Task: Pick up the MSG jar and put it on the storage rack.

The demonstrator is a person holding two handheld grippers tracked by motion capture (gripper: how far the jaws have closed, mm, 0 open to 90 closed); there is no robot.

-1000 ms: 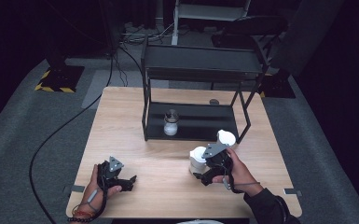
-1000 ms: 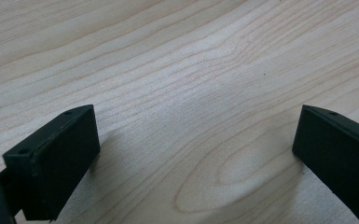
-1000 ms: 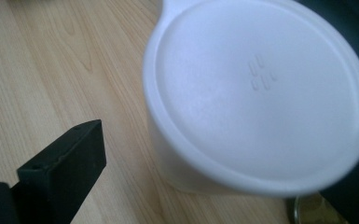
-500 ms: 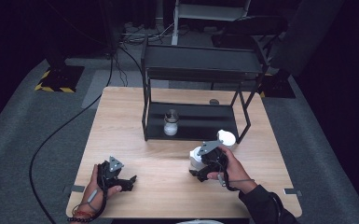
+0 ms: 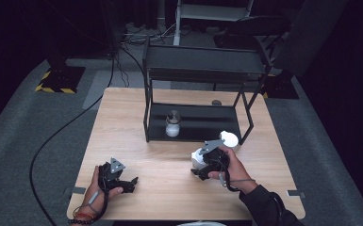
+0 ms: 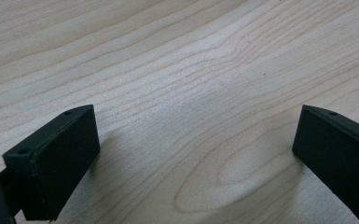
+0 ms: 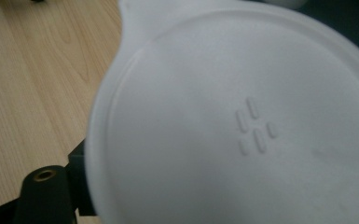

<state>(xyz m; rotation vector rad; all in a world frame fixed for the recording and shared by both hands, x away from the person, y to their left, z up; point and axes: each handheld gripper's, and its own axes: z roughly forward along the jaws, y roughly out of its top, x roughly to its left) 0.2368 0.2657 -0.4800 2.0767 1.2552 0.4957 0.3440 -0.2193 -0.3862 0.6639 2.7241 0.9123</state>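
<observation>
The right hand-held gripper [image 5: 202, 162], jaws just closing, pinches a white lidded container [image 7: 242, 126] on the table [image 5: 169, 188]. The lift is left; the left hand-held gripper [image 5: 128, 182] rests spread

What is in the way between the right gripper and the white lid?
Nothing visible. The right gripper is already at the white lid, and its jaws have just been closing with the lid between them. Whether they press on it is hidden.
</observation>
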